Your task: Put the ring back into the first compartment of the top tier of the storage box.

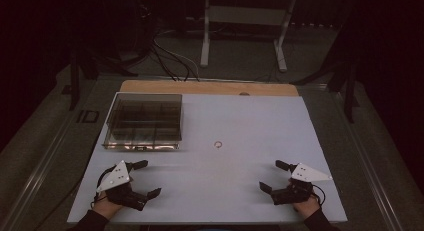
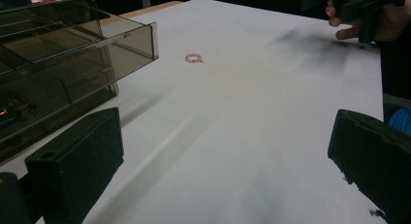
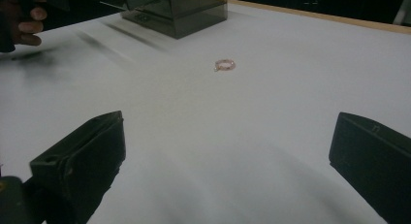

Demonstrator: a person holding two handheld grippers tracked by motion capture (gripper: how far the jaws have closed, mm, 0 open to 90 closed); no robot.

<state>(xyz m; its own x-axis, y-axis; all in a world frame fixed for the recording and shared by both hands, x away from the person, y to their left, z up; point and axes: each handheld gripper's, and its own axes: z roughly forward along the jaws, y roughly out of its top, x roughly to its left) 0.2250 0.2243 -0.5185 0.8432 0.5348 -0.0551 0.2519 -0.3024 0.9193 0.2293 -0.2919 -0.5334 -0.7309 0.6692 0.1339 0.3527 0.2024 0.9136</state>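
Observation:
A small pinkish ring (image 1: 218, 144) lies alone near the middle of the white table (image 1: 240, 121); it also appears as ring (image 2: 194, 58) and ring (image 3: 225, 64). A smoky transparent box (image 1: 145, 121) with inner compartments stands at the far left. My left gripper (image 1: 148, 178) rests near the front left edge, jaws wide apart and holding nothing. My right gripper (image 1: 274, 176) rests near the front right edge, open and holding nothing. Both point toward the table's middle, well short of the ring.
A wooden board edge (image 1: 210, 87) runs along the table's far side. Beyond it, on the dark floor, are cables (image 1: 170, 58) and a white stand's legs (image 1: 242, 36). The box (image 2: 58, 64) sits close to the left gripper's left jaw.

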